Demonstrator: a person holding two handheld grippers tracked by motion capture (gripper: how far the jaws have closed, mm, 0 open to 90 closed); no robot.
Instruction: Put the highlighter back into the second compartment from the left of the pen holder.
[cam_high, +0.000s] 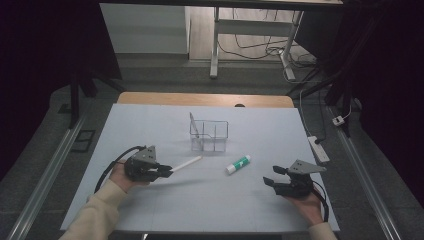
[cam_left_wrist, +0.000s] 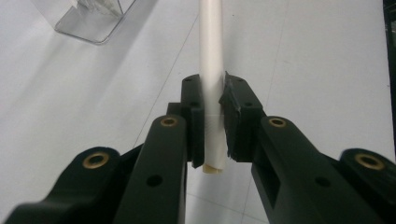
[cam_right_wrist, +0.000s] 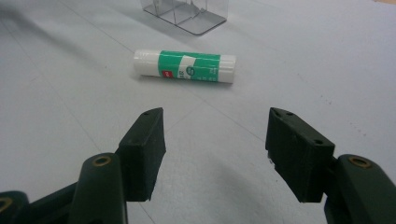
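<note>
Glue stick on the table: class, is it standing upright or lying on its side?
Lying on its side: the glue stick rests lengthwise on the table.

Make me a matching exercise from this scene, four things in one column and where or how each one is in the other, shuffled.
Things:
1. white stick
2. glue stick
3. clear organiser
4. right claw

States:
A. open, holding nothing
B. standing at the middle of the table
C. clamped in the left claw
D. lying flat on the table between the two claws

Pairs: 1-C, 2-D, 3-B, 4-A
</note>
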